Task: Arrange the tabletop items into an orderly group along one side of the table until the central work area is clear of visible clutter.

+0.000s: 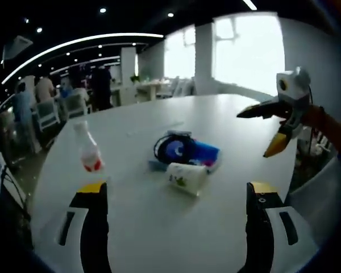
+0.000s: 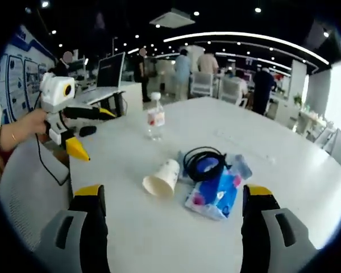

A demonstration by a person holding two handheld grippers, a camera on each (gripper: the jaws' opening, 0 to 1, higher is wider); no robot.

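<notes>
Lying ahead between open left tongs (image 1: 176,196): tipped paper cup (image 1: 186,177).

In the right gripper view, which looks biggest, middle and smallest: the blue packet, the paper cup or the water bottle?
1. Blue packet, largest.
2. Paper cup, lying on its side.
3. Water bottle, smallest in the picture.

The bottle stands farther from the camera, so it may only look smaller than the cup.
</notes>
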